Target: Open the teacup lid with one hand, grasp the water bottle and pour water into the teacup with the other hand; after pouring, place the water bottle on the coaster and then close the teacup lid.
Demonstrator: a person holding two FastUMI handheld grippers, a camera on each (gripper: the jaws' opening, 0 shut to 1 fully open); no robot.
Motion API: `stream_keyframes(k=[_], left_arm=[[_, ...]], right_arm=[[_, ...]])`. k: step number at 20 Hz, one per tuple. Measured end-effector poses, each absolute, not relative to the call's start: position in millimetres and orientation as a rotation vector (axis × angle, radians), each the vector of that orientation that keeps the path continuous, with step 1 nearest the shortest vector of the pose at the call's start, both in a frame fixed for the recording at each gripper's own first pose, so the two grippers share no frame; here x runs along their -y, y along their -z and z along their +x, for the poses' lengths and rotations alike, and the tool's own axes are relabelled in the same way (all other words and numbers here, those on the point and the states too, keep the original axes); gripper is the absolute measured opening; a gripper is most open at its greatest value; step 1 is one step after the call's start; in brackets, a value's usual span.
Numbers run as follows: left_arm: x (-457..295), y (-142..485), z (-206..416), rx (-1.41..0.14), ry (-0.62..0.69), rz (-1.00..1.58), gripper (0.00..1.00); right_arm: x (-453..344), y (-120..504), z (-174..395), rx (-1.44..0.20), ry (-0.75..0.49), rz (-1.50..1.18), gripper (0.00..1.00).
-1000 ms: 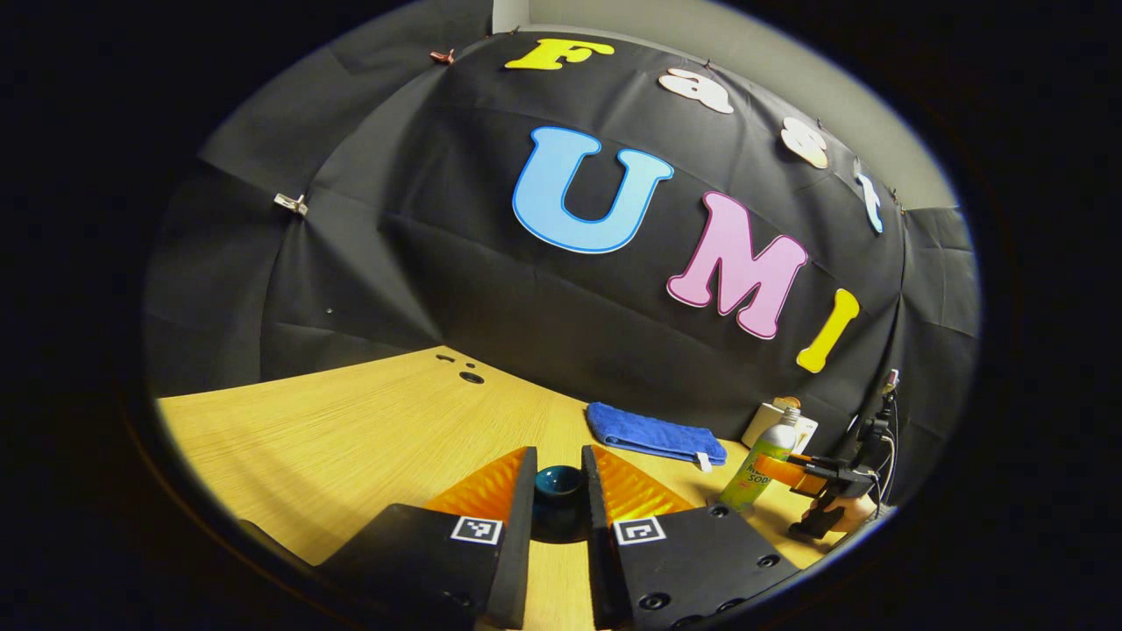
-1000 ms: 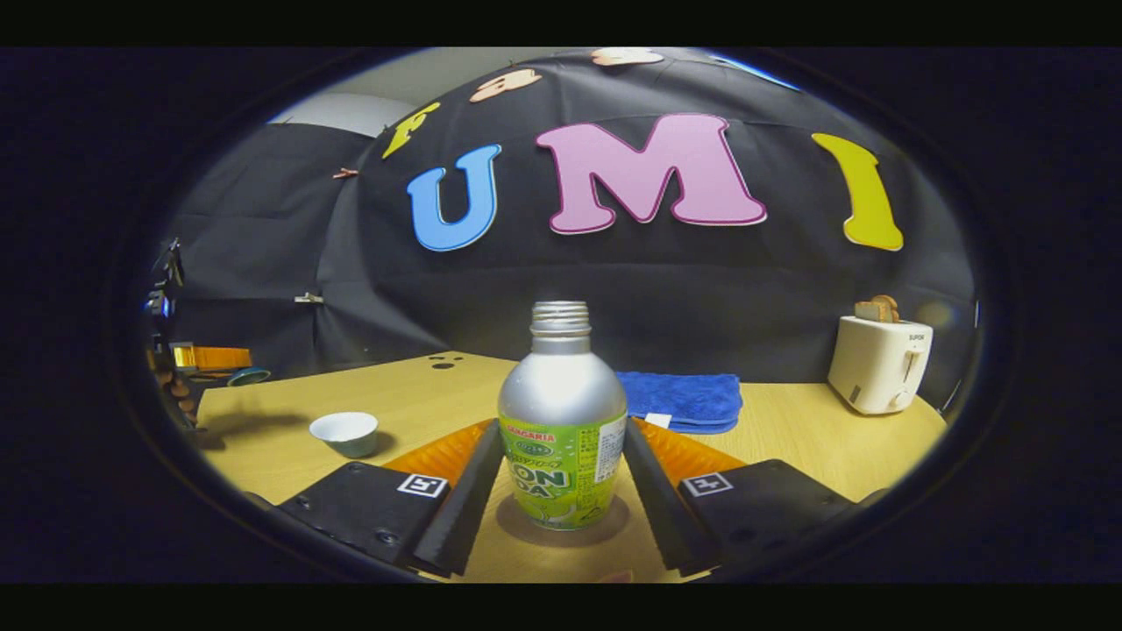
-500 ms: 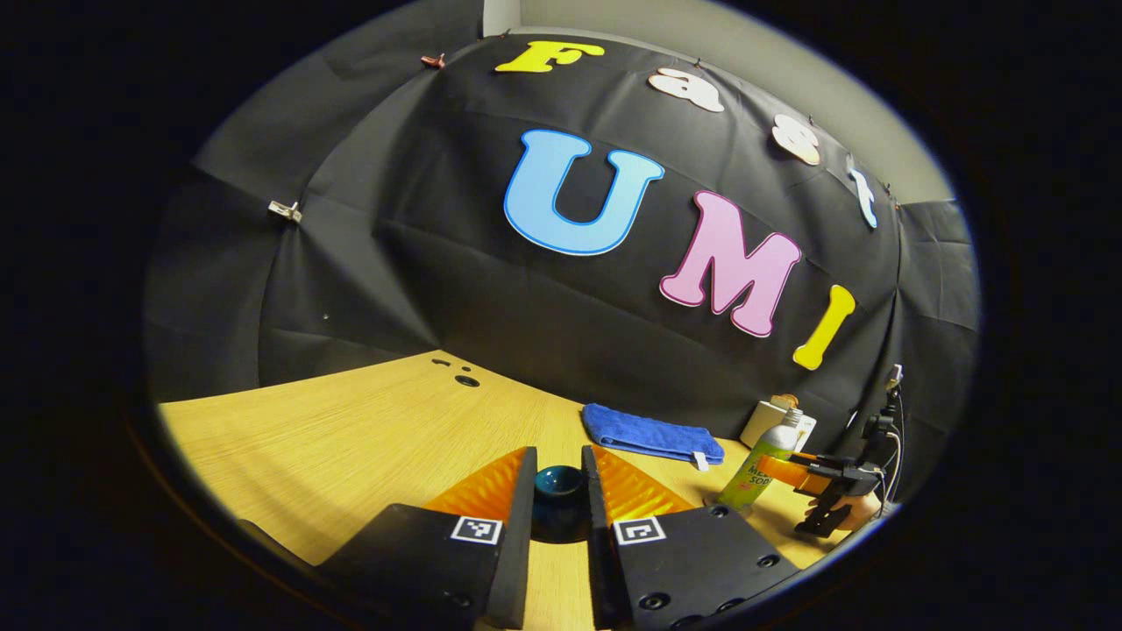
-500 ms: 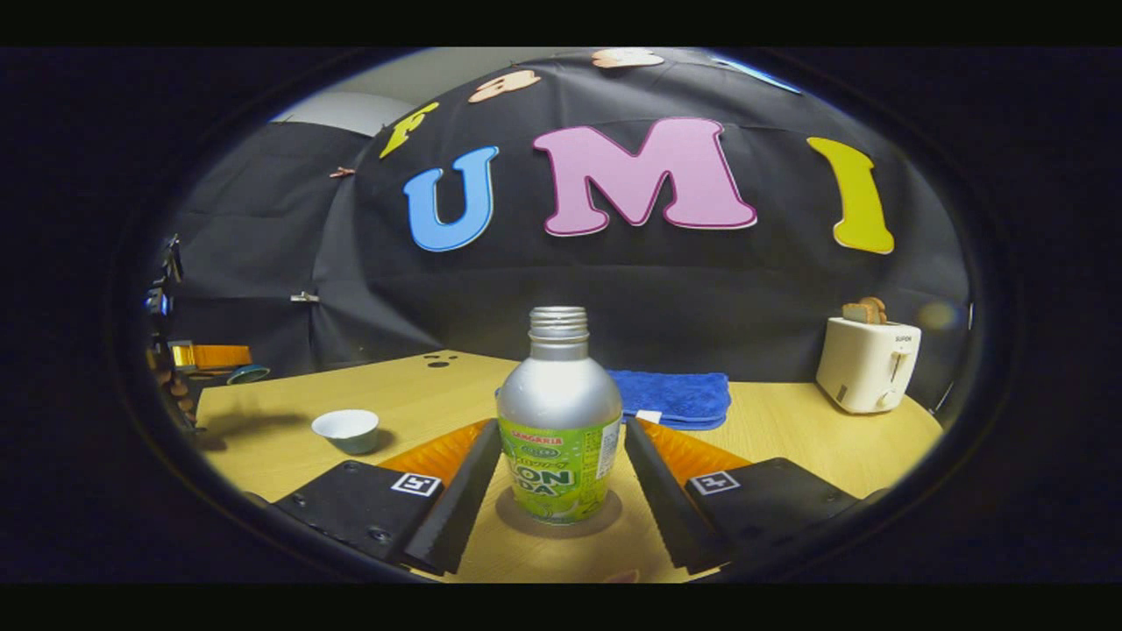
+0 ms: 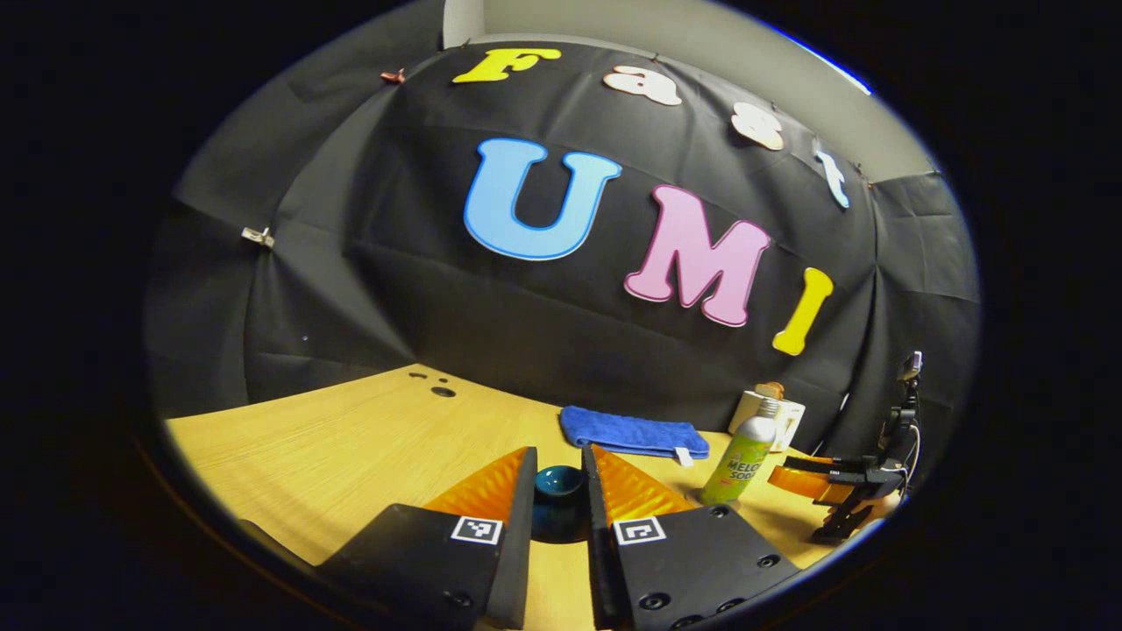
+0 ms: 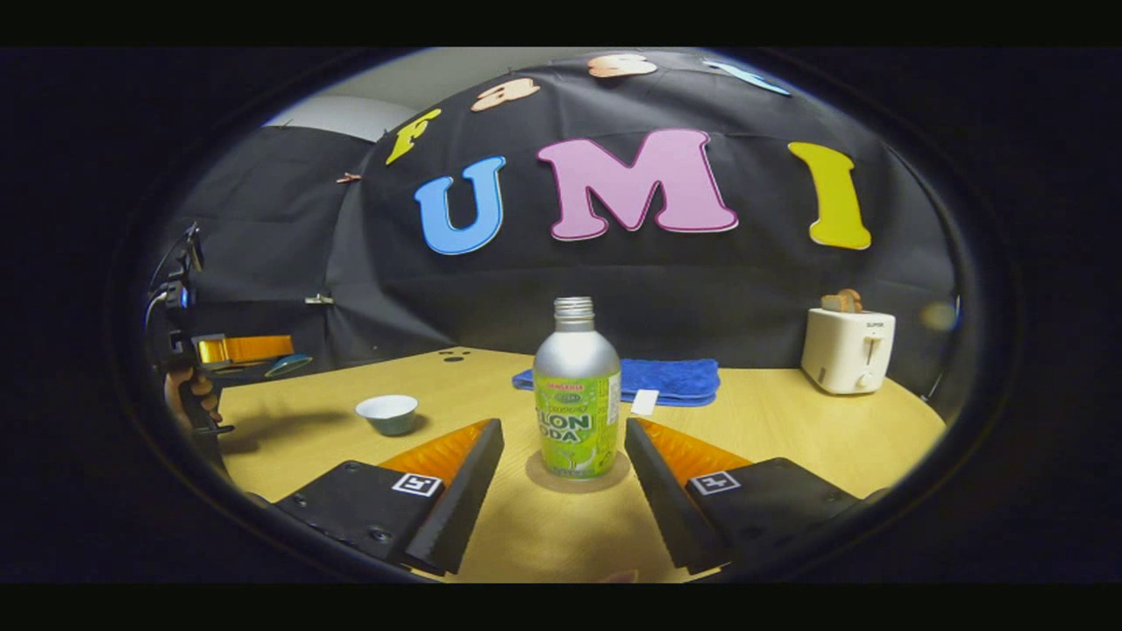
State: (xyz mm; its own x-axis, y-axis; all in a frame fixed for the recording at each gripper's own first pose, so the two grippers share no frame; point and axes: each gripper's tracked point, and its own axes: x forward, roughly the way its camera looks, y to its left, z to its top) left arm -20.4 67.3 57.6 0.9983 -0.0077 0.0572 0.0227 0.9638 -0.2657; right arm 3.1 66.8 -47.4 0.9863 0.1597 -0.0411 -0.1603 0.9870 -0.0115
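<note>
The right gripper [image 6: 561, 491] had drawn back from the water bottle [image 6: 577, 412], which half a second earlier stood between its fingers and now stood clear beyond the fingertips, upright on the round coaster [image 6: 614, 478]. Its jaws were wide apart and held nothing, so placement of the bottle appeared complete. The left gripper [image 5: 558, 508], unchanged across the interval, stayed closed on the dark teal teacup lid [image 5: 559, 484], both fingers against it, above the wooden table [image 5: 351, 447]. The open teacup [image 6: 387, 412] stood on the table left of the bottle, well apart from it. Judged remaining: carrying the lid across and seating it. A blue cloth [image 6: 675, 379] and a toaster [image 6: 847, 349] lay farther back.
</note>
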Motion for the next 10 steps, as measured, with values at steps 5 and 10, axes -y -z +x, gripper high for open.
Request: stream_keyframes(k=[5, 10], left_arm=[[-32, -58, 7, 0.048, 0.064, -0.240, 0.32], [-23, -52, 50, 0.026, 0.046, -0.125, 0.32]], right_arm=[[-87, 56, -32, -0.025, -0.187, -0.063, 0.87], [-82, 52, -43, 0.013, -0.193, -0.015, 0.88]])
